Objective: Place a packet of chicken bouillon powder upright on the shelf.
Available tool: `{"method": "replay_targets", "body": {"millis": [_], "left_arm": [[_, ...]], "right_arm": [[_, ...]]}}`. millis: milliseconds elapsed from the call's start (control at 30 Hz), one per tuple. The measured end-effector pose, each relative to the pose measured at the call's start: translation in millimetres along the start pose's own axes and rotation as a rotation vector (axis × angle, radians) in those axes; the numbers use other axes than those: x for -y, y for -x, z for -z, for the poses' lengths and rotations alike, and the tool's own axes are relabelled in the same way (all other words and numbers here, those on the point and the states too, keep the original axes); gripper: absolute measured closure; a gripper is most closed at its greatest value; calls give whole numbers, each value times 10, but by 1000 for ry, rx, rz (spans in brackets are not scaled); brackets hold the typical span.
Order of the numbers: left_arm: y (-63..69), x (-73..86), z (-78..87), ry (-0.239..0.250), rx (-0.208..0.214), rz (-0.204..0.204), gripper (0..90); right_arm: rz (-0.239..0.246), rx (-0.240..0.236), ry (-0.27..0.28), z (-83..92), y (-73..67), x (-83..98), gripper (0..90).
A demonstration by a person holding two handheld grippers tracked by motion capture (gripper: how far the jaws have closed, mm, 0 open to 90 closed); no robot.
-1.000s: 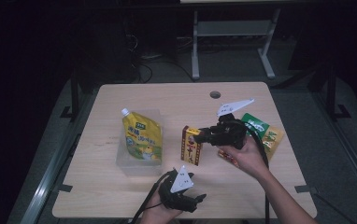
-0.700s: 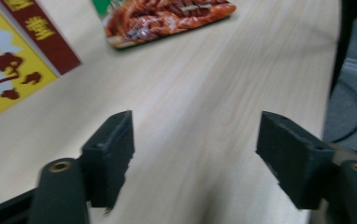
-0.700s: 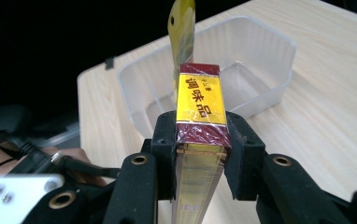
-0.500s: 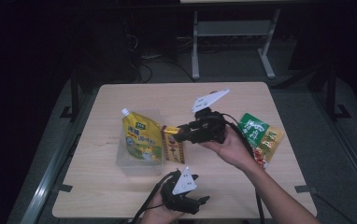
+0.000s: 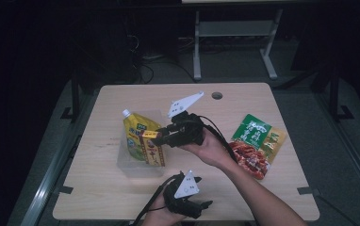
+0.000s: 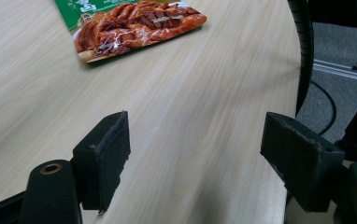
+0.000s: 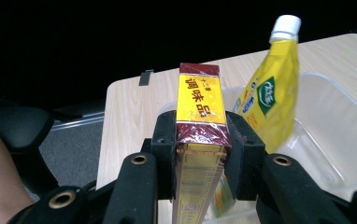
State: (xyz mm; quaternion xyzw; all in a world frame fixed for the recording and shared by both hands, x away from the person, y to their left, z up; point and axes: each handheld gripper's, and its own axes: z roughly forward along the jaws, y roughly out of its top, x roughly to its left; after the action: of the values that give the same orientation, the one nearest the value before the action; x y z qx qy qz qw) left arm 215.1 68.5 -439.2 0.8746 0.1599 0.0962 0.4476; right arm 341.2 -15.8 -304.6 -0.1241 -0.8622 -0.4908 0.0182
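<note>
Two tools in our hands. Left tool (image 5: pixel 205 205) rests at the near edge of the tabletop (image 5: pixel 272 188), jaws wide apart, nothing between them. Right tool (image 5: pixel 158 137) grips a red-and-yellow box (image 5: pixel 152 149), held upright over the clear tub (image 5: pixel 124 162) beside the yellow pouch (image 5: pixel 135 134). Green packet (image 5: pixel 256 143) lies farther right.

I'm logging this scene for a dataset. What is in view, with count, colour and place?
Seasoning box: one, yellow and dark red, held upright at the tub's near right edge.
Spouted pouch: one, yellow, white cap, standing in the tub.
Plastic tub: one, clear, table's left.
Food packet: one, green and red, flat, table's right.
Table: one, light wood.
Right gripper: black, fingers shut on the box.
Left gripper: black, open, near edge.
</note>
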Motion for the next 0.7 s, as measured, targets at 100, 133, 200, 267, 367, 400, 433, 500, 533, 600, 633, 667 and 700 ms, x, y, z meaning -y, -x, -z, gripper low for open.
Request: {"method": "replay_targets", "body": {"millis": [100,133,200,267,367,400,433,500,533,600,633,667,700], "left_arm": [[13,11,-5,2,1,12,234],[15,17,-5,2,3,13,234],[10,28,-7,-10,5,5,233],[20,30,-11,3,5,14,232],[17,28,0,-1,6,11,232],[17,30,-2,-3,5,11,232],[16,32,-2,-4,7,12,231],[5,32,5,-7,8,3,231],[-1,31,9,-10,8,-1,231],[10,33,11,0,11,13,231],[4,34,10,0,11,7,231],[3,33,13,-1,11,7,230],[5,36,8,4,14,14,230]], "right_arm": [[22,-11,-4,-87,13,-13,674],[18,-14,-8,-107,9,-16,674],[35,-16,-10,-156,21,-23,674],[39,-23,-7,-196,34,-29,674],[40,-33,-13,-250,45,-29,673],[42,-33,-17,-266,55,-27,673],[43,-37,-18,-280,63,-26,673],[41,-44,-18,-314,77,-24,673],[42,-42,-21,-326,78,-24,673],[47,-45,-28,-372,88,-16,673],[50,-45,-34,-400,93,-8,672],[50,-48,-32,-423,97,1,672],[44,-49,-32,-439,96,7,672]]}}
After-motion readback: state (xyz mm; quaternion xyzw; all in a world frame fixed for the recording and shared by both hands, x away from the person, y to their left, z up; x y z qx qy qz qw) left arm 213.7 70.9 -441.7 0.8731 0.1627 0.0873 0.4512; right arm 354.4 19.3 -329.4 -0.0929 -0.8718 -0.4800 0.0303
